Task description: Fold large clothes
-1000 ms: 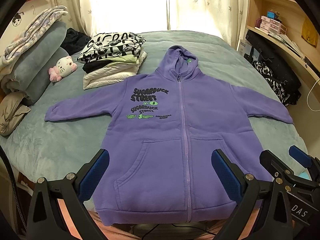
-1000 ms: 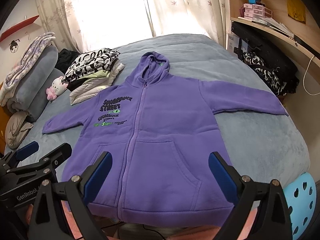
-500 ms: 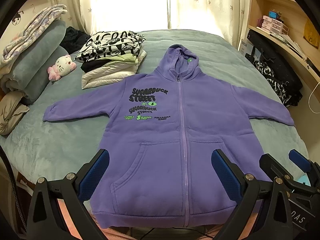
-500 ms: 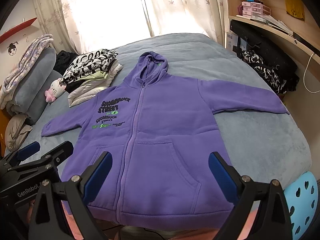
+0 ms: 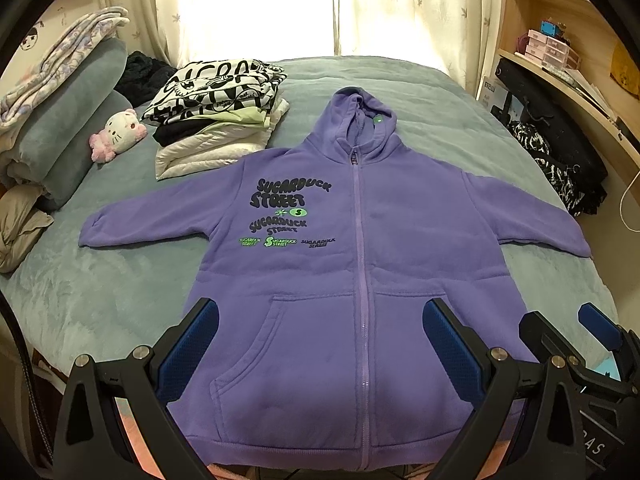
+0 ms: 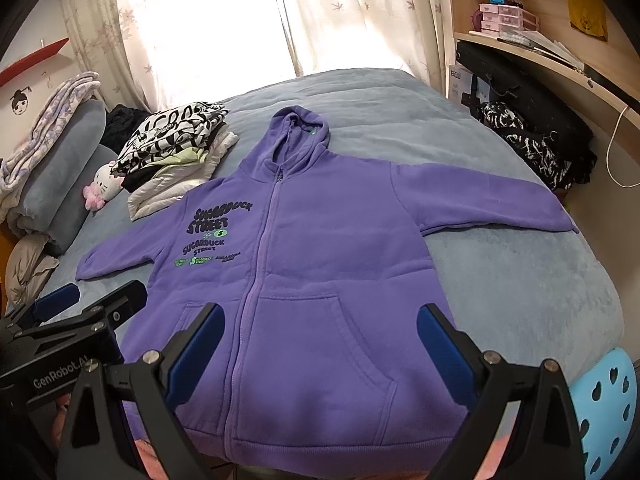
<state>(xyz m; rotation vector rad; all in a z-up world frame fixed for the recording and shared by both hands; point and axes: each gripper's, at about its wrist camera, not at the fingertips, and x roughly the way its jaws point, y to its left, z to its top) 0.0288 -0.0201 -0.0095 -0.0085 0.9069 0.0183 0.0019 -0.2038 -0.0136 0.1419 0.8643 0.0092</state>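
Both views shifted slightly against the earlier frames, the hoodie sitting a little lower and nearer in frame; nothing on the bed has itself moved.

Item: purple zip hoodie (image 5: 360, 280), front up, zip closed, hood toward the curtains at frame top, both sleeves spread outward; lies flat on the grey-blue bed (image 5: 100, 300), hem at the near edge at frame bottom; unfolded.

Left tool (image 5: 320, 344): spread wide, grasping nothing; hovers above the hem and pocket area; no contact visible.

Right tool (image 6: 320, 344): likewise released and empty, above the right-hand pocket; its blue pads (image 6: 434, 336) clear of the cloth.

Surroundings: stack of folded clothes (image 5: 220, 112) at upper left, just beside the left sleeve; white cat plush (image 5: 118, 132) by the grey pillows (image 5: 68, 120); light-blue stool (image 6: 604, 404) at lower right in the right view.

Step in hand, by judgement: first fold not yet begun; likely a sleeve brought across the chest.

Handling note: fleece is thick; pinch one cuff and shoulder seam cleanly, take a single layer pair, lift low, and lay the sleeve parallel to the zip; keep the body from dragging off the near edge; avoid disturbing the stack at upper left.
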